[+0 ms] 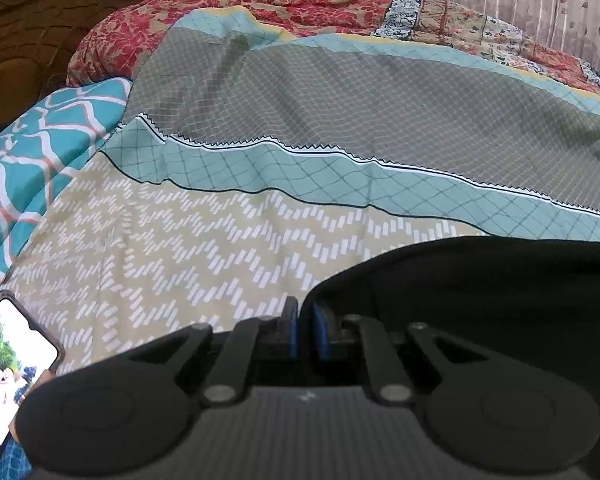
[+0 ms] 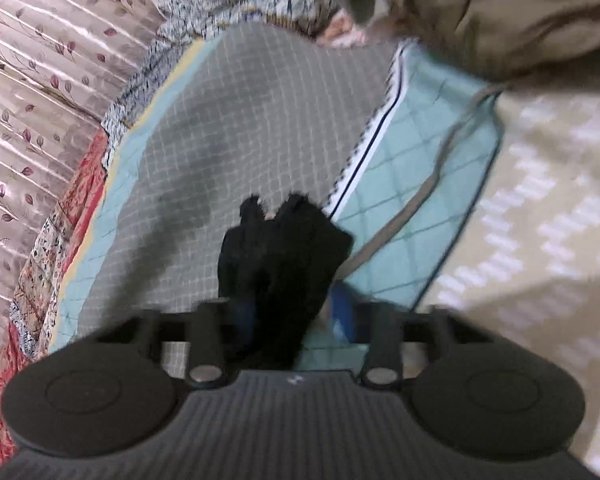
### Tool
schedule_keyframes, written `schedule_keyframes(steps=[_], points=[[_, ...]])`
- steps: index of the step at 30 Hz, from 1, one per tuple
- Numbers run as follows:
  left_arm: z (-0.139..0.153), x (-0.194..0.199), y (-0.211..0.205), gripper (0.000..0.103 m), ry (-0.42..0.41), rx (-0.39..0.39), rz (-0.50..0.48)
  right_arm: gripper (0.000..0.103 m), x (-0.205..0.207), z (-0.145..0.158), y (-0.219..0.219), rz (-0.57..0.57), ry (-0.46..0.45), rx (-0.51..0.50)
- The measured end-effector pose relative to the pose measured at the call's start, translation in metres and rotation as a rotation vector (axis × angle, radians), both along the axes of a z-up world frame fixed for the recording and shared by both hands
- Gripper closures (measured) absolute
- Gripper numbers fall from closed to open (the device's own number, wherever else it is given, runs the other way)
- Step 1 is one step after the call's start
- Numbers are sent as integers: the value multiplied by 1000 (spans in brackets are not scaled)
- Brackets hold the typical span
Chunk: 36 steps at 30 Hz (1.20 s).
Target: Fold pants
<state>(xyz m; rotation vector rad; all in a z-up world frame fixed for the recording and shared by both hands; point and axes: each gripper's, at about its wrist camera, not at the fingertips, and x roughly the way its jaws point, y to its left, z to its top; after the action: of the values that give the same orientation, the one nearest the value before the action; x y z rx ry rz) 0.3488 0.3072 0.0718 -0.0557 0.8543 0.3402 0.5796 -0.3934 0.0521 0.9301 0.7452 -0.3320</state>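
Note:
The black pants [image 1: 480, 280] lie on the patterned bedsheet [image 1: 220, 240] at the lower right of the left wrist view. My left gripper [image 1: 305, 336] is shut, with its blue pads pinching the pants' edge. In the right wrist view my right gripper [image 2: 296, 316] is shut on a bunched fold of the black pants [image 2: 284, 248], which sticks up between the fingers above the sheet [image 2: 240, 120]. The view is blurred.
A phone [image 1: 8, 372] with a lit screen lies at the lower left. A carved wooden headboard [image 1: 40, 20] and a teal pillow [image 1: 40, 152] are at the left. A red floral blanket [image 1: 300, 4] lines the far side. A brown cloth heap [image 2: 500, 12] lies at the top right.

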Motion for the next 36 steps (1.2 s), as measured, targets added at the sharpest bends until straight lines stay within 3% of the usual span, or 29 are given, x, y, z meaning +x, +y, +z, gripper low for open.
schedule_keyframes(steps=[2, 4, 9, 12, 14, 15, 16, 18, 21, 22, 25, 27, 28, 33, 35, 36], points=[[4, -3, 0, 93, -11, 3, 3, 92, 0, 7, 5, 2, 7, -47], [11, -8, 3, 93, -34, -12, 15, 93, -6, 29, 3, -5, -41, -113], [37, -32, 20, 95, -130, -111, 56, 95, -65, 110, 0, 12, -208, -246], [48, -41, 28, 96, -184, -157, 74, 95, -93, 158, -3, 14, -263, -331], [52, -42, 31, 100, -206, -145, 104, 95, -94, 176, -2, 23, -254, -375], [53, -40, 34, 100, -208, -97, 145, 95, -86, 179, 1, 29, -233, -397], [52, -36, 38, 100, -200, -69, 171, 95, -77, 178, 2, 25, -203, -427], [45, -24, 55, 100, -184, -126, 205, 93, -45, 163, 0, 24, -137, -441], [33, -4, 59, 100, -111, -168, 224, 69, 11, 121, -2, 136, -93, -355], [35, -3, 54, 100, -123, -180, 201, 62, 16, 112, 0, 115, -77, -363], [42, -8, 31, 93, -177, -127, 92, 64, -2, 96, -8, 53, -137, -312], [37, -6, 18, 69, -160, -75, 24, 62, -14, 86, -14, 58, -105, -343], [32, -4, 14, 64, -142, -68, -1, 62, -17, 82, -16, 59, -73, -378], [4, 8, -1, 25, -64, -172, -106, 62, -19, 69, -30, 89, -18, -397], [-9, 10, -4, 27, -39, -196, -108, 62, -9, 65, -22, 105, -15, -384], [-15, 10, -7, 34, -22, -209, -113, 62, -5, 61, -19, 122, -7, -386]])
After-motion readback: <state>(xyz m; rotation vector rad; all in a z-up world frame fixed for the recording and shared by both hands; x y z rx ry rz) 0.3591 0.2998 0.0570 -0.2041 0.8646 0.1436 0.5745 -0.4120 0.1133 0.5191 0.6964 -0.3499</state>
